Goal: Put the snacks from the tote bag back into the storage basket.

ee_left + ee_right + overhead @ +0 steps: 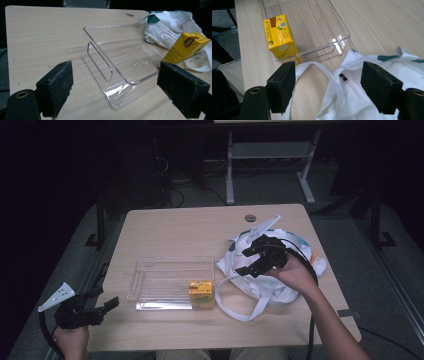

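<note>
Wooden table (165, 227): yellow carton (201, 293) in clear tray (150, 270). Right gripper (257, 257) over white bag (280, 282), left gripper (92, 310) idle, both jaws apart, empty. Guessing unpacking; next dip into bag.

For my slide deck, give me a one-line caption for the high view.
Right tool open above white cloth bag; yellow carton in clear tray; left tool open at table edge.

Light wood table (170, 227), round grommet hole (250, 217) near far edge. On it: clear plastic tray (150, 270) at centre, white cloth tote bag (260, 285) just right, strap looping toward near edge.
</note>
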`<action>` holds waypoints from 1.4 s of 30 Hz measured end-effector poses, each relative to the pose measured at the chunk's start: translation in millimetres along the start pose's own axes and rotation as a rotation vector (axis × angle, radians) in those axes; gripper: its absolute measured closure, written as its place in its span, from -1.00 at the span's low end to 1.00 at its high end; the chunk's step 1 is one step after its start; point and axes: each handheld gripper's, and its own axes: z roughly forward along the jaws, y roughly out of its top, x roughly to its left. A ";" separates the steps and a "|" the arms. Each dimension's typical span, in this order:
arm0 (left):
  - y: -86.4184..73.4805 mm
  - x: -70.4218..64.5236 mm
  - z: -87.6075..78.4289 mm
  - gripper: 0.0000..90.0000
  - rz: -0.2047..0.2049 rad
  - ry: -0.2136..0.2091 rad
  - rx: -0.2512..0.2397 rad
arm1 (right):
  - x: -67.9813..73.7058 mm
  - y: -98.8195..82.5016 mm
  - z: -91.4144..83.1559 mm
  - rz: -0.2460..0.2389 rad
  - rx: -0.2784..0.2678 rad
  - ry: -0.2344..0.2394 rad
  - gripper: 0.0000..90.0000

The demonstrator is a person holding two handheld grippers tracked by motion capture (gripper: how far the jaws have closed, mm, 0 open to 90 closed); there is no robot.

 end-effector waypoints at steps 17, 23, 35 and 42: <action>0.0 -0.4 0.6 -0.71 0.000 0.003 0.009 | -8.3 -31.9 -13.6 0.067 -0.008 -0.038 -0.40; -0.1 -0.7 0.7 -0.71 -0.001 0.004 0.008 | -10.6 -43.7 -19.7 0.092 -0.016 -0.049 -0.40; -0.1 -1.2 0.8 -0.71 0.001 0.004 0.008 | -12.2 -70.4 -24.8 0.145 -0.022 -0.062 -0.40; 0.0 -1.3 0.9 -0.71 0.005 0.005 0.013 | -15.3 -87.2 -30.0 0.176 -0.038 -0.079 -0.40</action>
